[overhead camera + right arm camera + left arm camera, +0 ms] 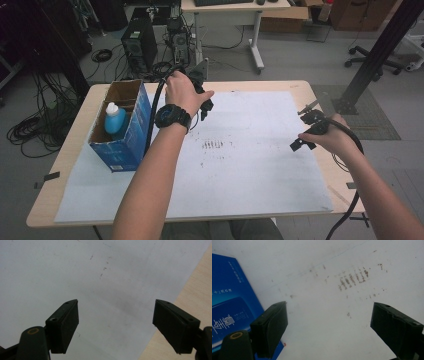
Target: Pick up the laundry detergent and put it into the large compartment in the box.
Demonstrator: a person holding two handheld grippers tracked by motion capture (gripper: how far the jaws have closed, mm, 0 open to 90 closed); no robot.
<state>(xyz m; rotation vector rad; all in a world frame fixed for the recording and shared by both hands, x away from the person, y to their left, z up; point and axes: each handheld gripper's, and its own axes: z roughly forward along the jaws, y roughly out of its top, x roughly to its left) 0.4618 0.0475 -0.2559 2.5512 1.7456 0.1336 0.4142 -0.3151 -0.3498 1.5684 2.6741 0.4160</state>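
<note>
**Both grippers empty, bottle waits in the box**

With both sets of jaws standing wide and nothing between them, the job as I read it is the bottle in the box.

Nearest: right gripper (305,131) hangs over the right edge of the white sheet (260,165), jaws spread, holding nothing. Its own view looks down on bare sheet and a strip of wooden table (197,302). Park it there or bring it across to steady the box.

Middle: left gripper (202,97) sits just right of the blue box (131,137), jaws wide and empty; its own view catches the box's printed side (229,300) and the brown smudges (352,280) on the sheet.

Far: blue bottle (115,120) with a white cap stands upright inside the open-topped box, near the left end of the table.

How I'd do it:
- lift the left gripper above the rim first; box walls are tall
- come straight down, jaws either side of the neck
- cardboard is light and likely to drag, so hold its wall with the right gripper
- pull vertically until clear
</note>
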